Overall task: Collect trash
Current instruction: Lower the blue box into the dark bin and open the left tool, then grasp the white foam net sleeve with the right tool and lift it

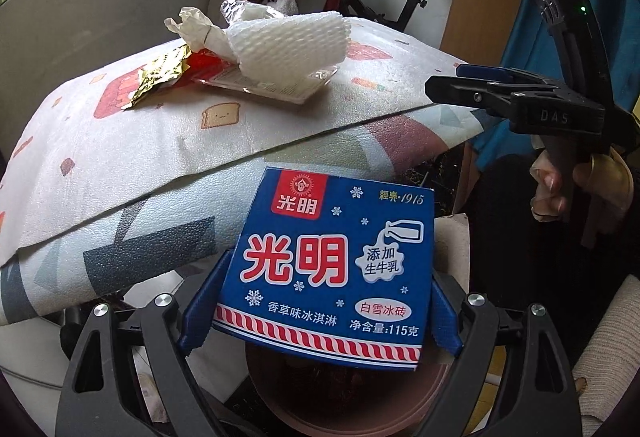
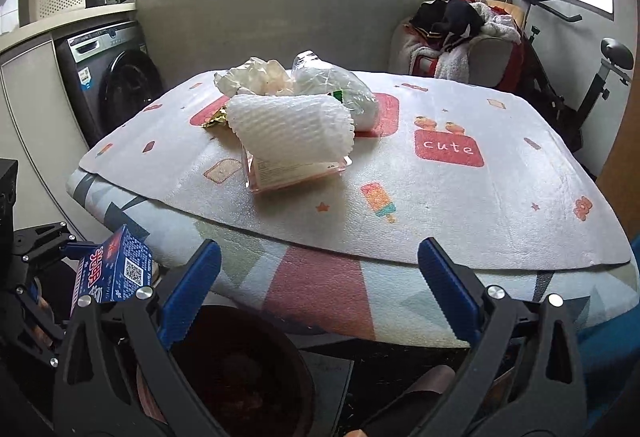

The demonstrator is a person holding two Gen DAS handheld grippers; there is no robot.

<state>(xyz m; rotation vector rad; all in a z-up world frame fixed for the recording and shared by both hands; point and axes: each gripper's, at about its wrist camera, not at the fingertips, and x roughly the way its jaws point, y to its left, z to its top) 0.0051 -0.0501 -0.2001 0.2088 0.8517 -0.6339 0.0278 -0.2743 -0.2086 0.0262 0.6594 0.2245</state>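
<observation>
Your left gripper clamps blue cardboard ice-cream box; centre it over round brown bin, then release; right gripper wide, empty

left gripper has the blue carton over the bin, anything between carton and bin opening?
Nothing visible. The blue carton sits between the left gripper pads, directly above the brown bin, with only open air below its bottom edge. The right gripper is open and empty, off to the side, not over the bin mouth.
</observation>
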